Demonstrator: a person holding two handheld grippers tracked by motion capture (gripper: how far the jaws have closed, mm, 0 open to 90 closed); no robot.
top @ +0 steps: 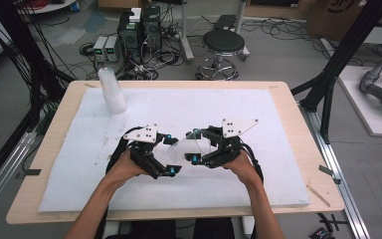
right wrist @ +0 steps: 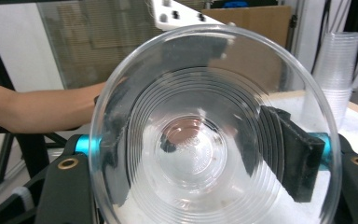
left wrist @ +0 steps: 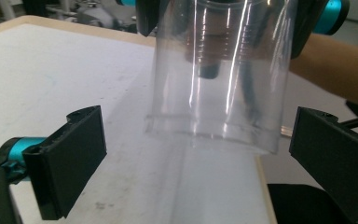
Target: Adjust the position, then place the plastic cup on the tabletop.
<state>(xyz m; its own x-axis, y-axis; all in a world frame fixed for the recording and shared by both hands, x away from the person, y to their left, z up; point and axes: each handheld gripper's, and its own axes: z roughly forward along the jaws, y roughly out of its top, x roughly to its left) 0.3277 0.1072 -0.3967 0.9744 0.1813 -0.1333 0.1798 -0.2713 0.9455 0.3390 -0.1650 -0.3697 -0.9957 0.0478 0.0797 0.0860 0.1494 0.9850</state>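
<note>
A clear plastic cup (top: 191,148) is held in the air above the middle of the bench (top: 288,102), clamped in the right claw (top: 195,147), while the left claw (top: 171,153) stands apart beside it, so a handover looks done; the stack of cups (top: 112,89) waits near the far left corner.

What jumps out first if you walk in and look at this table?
A clear plastic cup hangs on its side between two hand-held grippers over the white pad. The right gripper clamps it, while the left gripper stands open around its other end. A stack of cups waits at the far left corner.
</note>
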